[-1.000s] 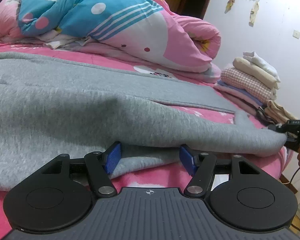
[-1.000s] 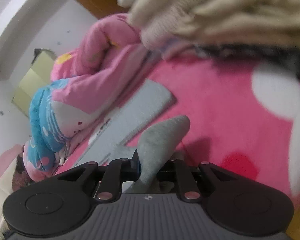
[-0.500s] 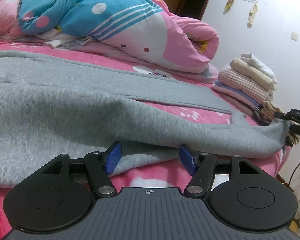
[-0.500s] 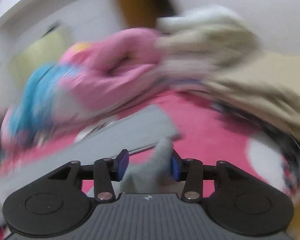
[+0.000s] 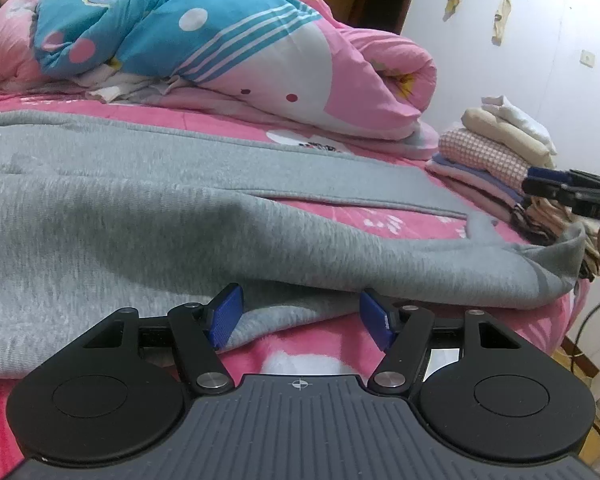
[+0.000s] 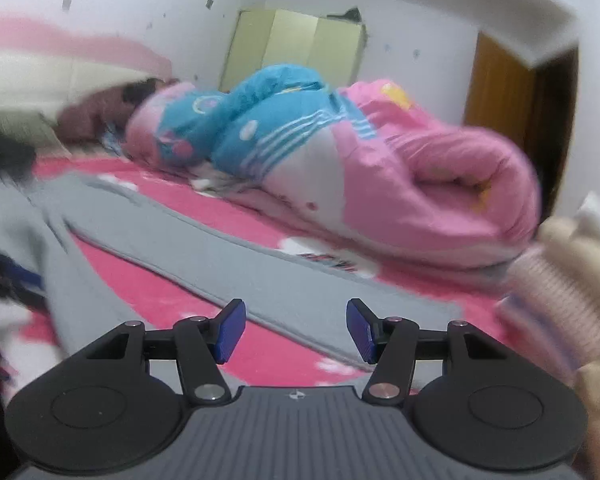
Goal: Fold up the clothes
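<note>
Left wrist view: the left gripper sits low at the near edge of the bed, its jaws spread with a fold of the grey garment lying between the blue pads; the pads do not press on the cloth. The garment stretches across the pink bedcover, one long strip running toward the far right and a thicker folded part ending in a cuff-like end near the bed's right edge. Behind it lies a rolled pink and blue quilt. A pile of folded clothes stands at the right corner of the bed. The right gripper shows at the right border, just above the garment's end and apart from it.

Right wrist view, somewhat blurred: the right gripper hangs above the bedcover, its jaws opening with nothing between them. The grey garment lies flat beyond the pads, the quilt behind it, the folded pile at the right edge.
</note>
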